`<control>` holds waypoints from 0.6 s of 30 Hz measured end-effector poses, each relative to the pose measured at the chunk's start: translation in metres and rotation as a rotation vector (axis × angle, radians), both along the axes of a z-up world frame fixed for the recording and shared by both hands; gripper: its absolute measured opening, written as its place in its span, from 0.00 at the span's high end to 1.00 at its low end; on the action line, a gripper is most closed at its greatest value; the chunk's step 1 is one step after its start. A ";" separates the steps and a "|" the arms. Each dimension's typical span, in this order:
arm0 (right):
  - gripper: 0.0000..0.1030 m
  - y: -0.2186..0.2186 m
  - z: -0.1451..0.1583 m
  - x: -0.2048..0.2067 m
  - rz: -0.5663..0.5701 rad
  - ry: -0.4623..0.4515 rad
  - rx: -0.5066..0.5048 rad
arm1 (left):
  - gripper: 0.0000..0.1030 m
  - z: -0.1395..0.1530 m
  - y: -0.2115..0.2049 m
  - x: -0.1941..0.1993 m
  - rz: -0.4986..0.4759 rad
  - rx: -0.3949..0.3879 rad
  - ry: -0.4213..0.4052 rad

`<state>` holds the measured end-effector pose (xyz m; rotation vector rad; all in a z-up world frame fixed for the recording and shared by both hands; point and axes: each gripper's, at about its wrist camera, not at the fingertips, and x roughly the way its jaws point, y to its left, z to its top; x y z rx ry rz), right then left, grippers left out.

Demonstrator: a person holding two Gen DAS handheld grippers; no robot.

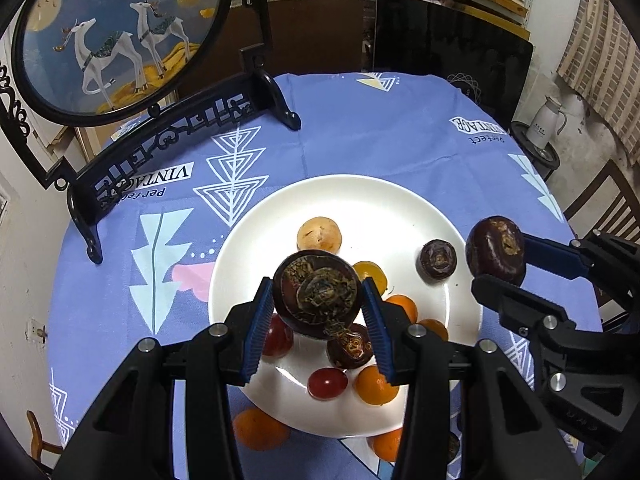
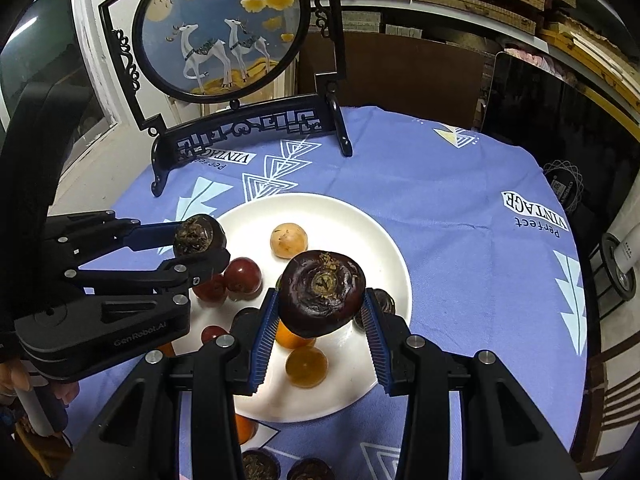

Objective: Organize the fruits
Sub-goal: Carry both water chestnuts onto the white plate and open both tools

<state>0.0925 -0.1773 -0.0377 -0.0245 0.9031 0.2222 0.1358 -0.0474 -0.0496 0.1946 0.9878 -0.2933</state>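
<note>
My left gripper point(image 1: 319, 308) is shut on a dark brown water chestnut point(image 1: 319, 294), which hangs above the middle of the white plate point(image 1: 360, 200). My right gripper point(image 2: 320, 312) is shut on a second dark chestnut point(image 2: 322, 294) over the same plate point(image 2: 352, 216). Each gripper shows in the other's view: the right gripper point(image 1: 500, 264) at the plate's right rim, the left gripper point(image 2: 200, 246) at its left rim. On the plate lie a tan round fruit point(image 1: 319, 234), a loose chestnut point(image 1: 437, 259), red fruits point(image 2: 242, 275) and oranges point(image 1: 376, 386).
An orange point(image 1: 260, 428) lies on the blue cloth in front of the plate, with two more chestnuts point(image 2: 260, 466) near the front edge. A deer picture in a black stand point(image 1: 120, 40) stands at the back left. A black panel point(image 1: 452, 40) rises behind the table.
</note>
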 end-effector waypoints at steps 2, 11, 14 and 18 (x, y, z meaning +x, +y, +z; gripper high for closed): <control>0.59 -0.001 -0.003 0.003 -0.003 0.007 0.003 | 0.58 -0.002 0.000 0.002 0.002 0.003 0.002; 0.59 -0.010 -0.017 0.012 -0.016 0.038 0.045 | 0.58 -0.013 0.002 0.013 0.009 0.030 0.013; 0.59 -0.011 -0.020 0.017 -0.018 0.046 0.050 | 0.58 -0.014 0.000 0.016 0.009 0.030 0.013; 0.59 -0.009 -0.023 0.024 -0.015 0.048 0.055 | 0.58 -0.016 -0.002 0.019 0.011 0.038 0.008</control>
